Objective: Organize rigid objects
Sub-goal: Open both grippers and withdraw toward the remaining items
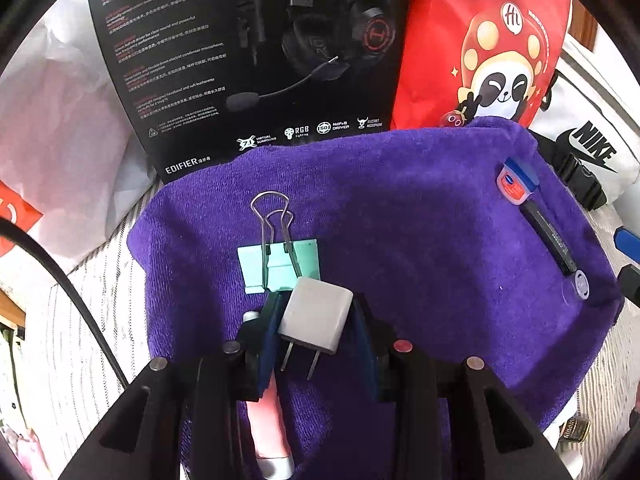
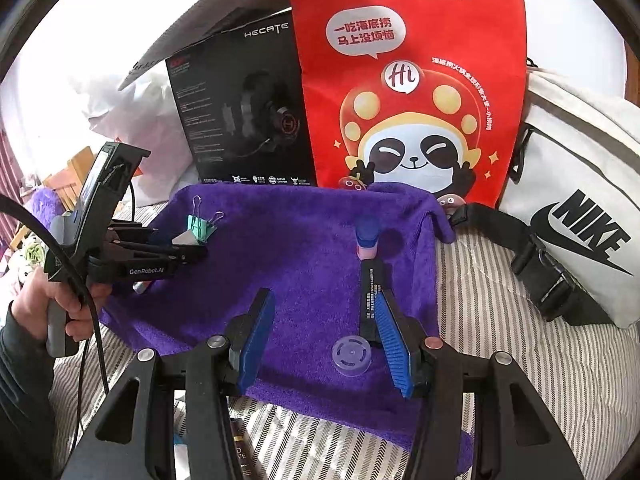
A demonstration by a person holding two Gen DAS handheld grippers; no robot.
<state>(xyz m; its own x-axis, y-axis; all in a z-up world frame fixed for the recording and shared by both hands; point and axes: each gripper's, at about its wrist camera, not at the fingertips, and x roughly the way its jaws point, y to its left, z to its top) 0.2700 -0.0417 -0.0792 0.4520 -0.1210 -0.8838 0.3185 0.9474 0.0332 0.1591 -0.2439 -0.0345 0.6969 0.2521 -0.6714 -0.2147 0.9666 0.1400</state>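
My left gripper (image 1: 314, 312) is shut on a white plug adapter (image 1: 316, 314), prongs toward the camera, held over a purple towel (image 1: 400, 220) just in front of a mint binder clip (image 1: 280, 264). A pink tube (image 1: 266, 412) lies under the left finger. In the right wrist view the left gripper (image 2: 192, 246) sits at the towel's (image 2: 304, 248) left, next to the clip (image 2: 200, 226). My right gripper (image 2: 324, 340) is open and empty over the towel's near edge, around a clear round cap (image 2: 351, 355). A black stick (image 2: 370, 300) and a small blue-lidded jar (image 2: 367, 238) lie ahead.
A black headset box (image 2: 244, 120), a red panda bag (image 2: 412, 92) and a white Nike pouch (image 2: 580, 200) stand behind the towel. The jar (image 1: 516, 180), the stick (image 1: 548, 236) and the cap (image 1: 580, 284) line the towel's right edge. Striped bedding (image 2: 500, 300) lies around.
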